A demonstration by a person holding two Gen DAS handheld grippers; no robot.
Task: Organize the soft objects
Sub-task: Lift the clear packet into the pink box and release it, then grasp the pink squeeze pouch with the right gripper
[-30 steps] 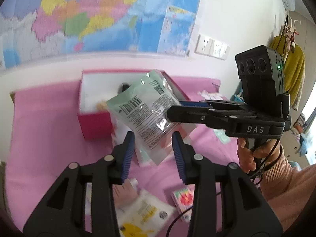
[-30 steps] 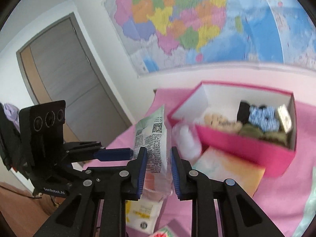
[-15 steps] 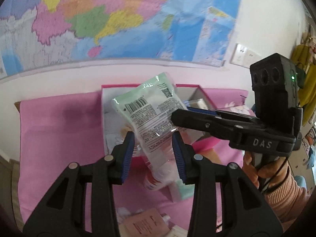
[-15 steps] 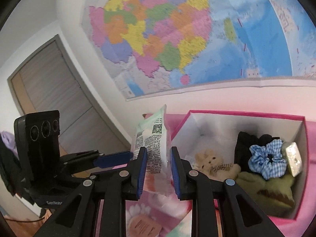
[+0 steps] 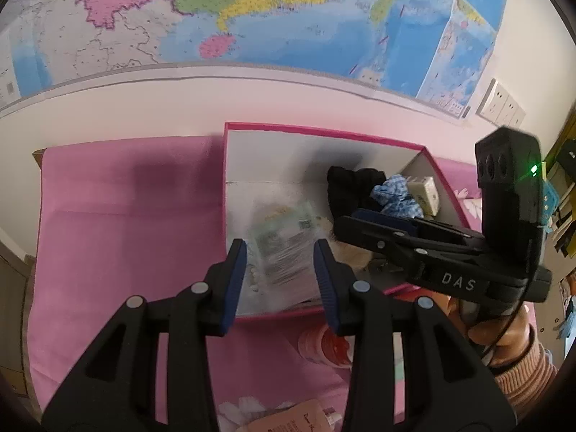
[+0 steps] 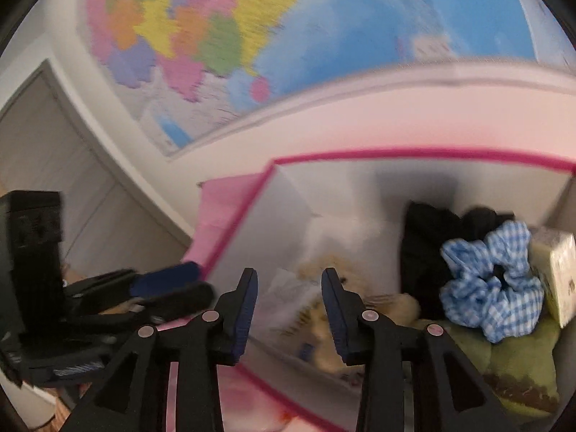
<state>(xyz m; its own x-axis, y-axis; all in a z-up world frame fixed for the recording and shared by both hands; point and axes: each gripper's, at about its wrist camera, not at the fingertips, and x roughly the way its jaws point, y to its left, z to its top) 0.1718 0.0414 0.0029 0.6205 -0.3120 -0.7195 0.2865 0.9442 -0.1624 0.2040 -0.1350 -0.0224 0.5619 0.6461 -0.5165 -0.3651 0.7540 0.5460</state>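
Note:
A pink box (image 5: 324, 131) with white walls stands on the pink cloth. A green-and-clear packet (image 5: 284, 248) shows blurred, loose inside the box at its left side. My left gripper (image 5: 280, 280) hovers open over the box's near wall, holding nothing. My right gripper (image 6: 289, 309) has its jaws opening above the box (image 6: 396, 153). The blurred packet (image 6: 284, 288) sits beyond its pads, which do not press on it. From the left wrist view the right gripper (image 5: 345, 219) reaches in from the right. A blue checked scrunchie (image 6: 493, 288), a black cloth (image 6: 424, 244), a tan teddy (image 6: 363, 309) and a green plush (image 6: 504, 360) lie in the box.
A pale tissue pack (image 6: 554, 273) leans in the box's right corner. A red-and-white pouch (image 5: 324, 345) and a peach sachet (image 5: 298, 417) lie on the pink cloth (image 5: 126, 234) in front of the box. A wall map hangs behind; a grey door (image 6: 54, 165) stands at left.
Both grippers moved forward over the box. The right gripper, shut on the packet before, has spread its jaws and the packet has dropped into the box.

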